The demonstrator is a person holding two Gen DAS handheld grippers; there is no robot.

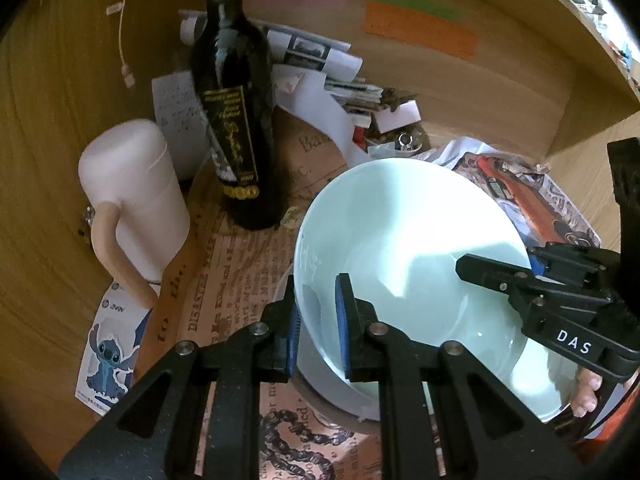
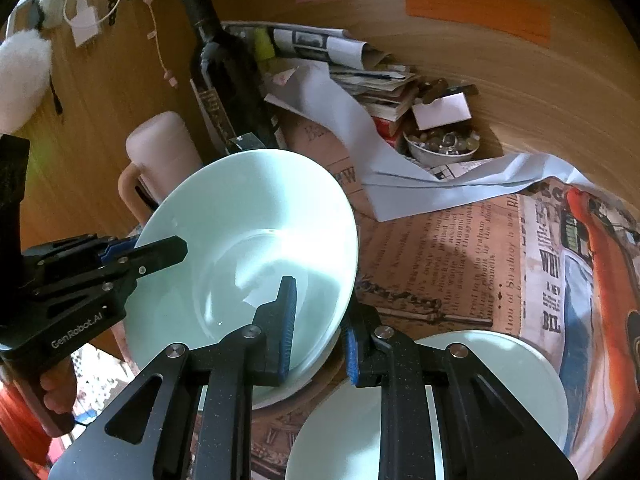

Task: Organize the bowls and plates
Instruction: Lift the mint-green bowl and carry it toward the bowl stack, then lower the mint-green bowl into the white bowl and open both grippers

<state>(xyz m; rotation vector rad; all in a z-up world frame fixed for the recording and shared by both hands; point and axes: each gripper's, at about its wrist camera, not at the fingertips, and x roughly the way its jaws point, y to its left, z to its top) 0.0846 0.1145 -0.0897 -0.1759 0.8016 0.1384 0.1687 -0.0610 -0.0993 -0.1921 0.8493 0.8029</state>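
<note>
A pale green bowl [image 1: 404,240] is being held tilted at the centre of both views, just above another pale dish [image 1: 320,376] seen under its lower edge. Its rim is being clamped from two sides: the left hand-held gripper [image 1: 318,322] is being kept closed on the rim at lower centre of the left view, one blue pad inside and one outside, and the right hand-held gripper [image 2: 318,330] is being kept closed on the opposite rim in the same way at lower centre of the right view. A plate [image 2: 500,380] is lying at the lower right of the right view, on the newsprint-covered counter [image 2: 440,248]. A dark bottle [image 1: 236,120] and a pink mug [image 1: 136,200] are standing at the upper left of the bowl, and papers [image 2: 360,72] are being piled against the wooden back wall beyond.
</note>
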